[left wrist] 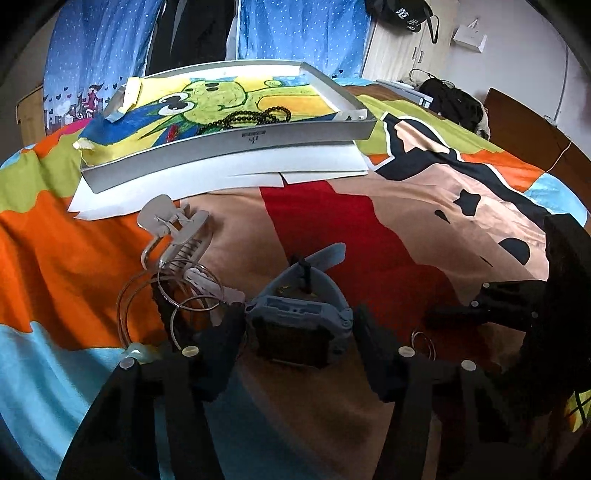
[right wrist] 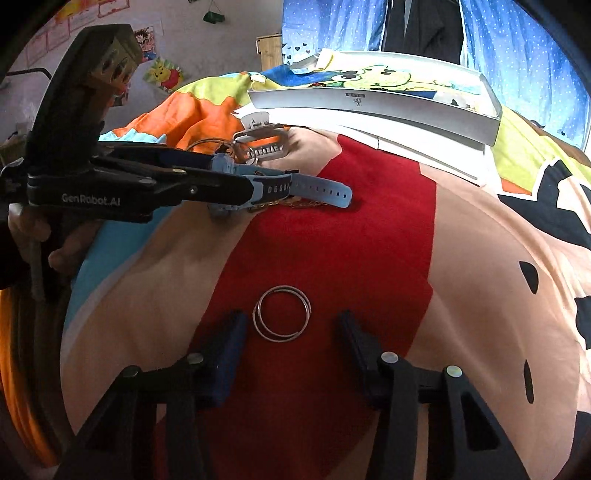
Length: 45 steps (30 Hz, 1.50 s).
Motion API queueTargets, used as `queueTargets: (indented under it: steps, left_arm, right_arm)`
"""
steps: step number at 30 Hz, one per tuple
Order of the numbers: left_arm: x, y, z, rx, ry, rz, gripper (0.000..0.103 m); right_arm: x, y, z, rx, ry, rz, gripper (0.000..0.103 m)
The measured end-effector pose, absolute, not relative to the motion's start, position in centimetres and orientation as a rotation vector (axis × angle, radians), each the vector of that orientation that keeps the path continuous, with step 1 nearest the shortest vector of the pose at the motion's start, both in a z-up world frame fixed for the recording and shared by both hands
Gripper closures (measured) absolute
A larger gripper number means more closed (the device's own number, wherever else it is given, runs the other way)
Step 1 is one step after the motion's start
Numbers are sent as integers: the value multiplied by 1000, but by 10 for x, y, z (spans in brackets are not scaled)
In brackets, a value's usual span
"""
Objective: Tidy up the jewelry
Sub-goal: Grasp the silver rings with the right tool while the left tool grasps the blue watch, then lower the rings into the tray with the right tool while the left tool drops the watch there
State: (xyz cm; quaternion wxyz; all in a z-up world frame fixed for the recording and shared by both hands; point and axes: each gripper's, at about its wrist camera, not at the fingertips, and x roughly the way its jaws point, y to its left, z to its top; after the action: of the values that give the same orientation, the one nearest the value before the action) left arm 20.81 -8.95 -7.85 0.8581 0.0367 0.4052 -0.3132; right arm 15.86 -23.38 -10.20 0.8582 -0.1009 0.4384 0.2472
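Observation:
A light blue watch (left wrist: 299, 314) lies on the bedspread between the fingers of my left gripper (left wrist: 299, 328), which is open around it; the fingers stand close to the case but I cannot tell if they touch. From the right wrist view the left gripper (right wrist: 236, 184) lies over the watch strap (right wrist: 317, 192), with a gold chain (right wrist: 295, 204) beneath. My right gripper (right wrist: 291, 328) is open over thin silver bangles (right wrist: 282, 314) on the red patch. A grey hair claw (left wrist: 173, 229) and hoop bangles (left wrist: 184, 291) lie to the left. Black beads (left wrist: 251, 116) lie in the white tray (left wrist: 236, 138).
The tray holds a colourful drawing (left wrist: 207, 99) and sits on white paper sheets (left wrist: 221, 173) at the far side of the bed. Blue dotted curtains (left wrist: 295, 29) hang behind. The right gripper's body (left wrist: 535, 306) shows at the right of the left wrist view.

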Motion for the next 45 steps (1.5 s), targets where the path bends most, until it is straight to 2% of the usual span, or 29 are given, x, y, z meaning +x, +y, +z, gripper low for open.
queueTargets:
  steps: [2,4,6,15,24,34,45]
  left_arm:
    - [209,-90,-80,77,860,-654,52]
    - [208,-91,-80,81,862,-646,52]
    - [206,-92,-79,86,860,-634,52]
    - [181,-80,-64,22,839,-551,53]
    - [171,-59,-18,-18,761,-483,53]
    - [255,-41,34,-85,617,-340,53]
    - [376,-30,-5,-141,710,-164,53]
  right_arm:
    - [159,-232,-103,-216,924,517,56]
    - [159,-232,-102,-219,922,515,60]
    - [160,-232,-102,-213,922,511,73]
    - [151,-234,-89,-187,865,497,74]
    - [160,-233,-46,-123,743,493,74]
    - [254,-230,6,-106,553,453,74]
    - [372,-223,-7,-132,608,352,74]
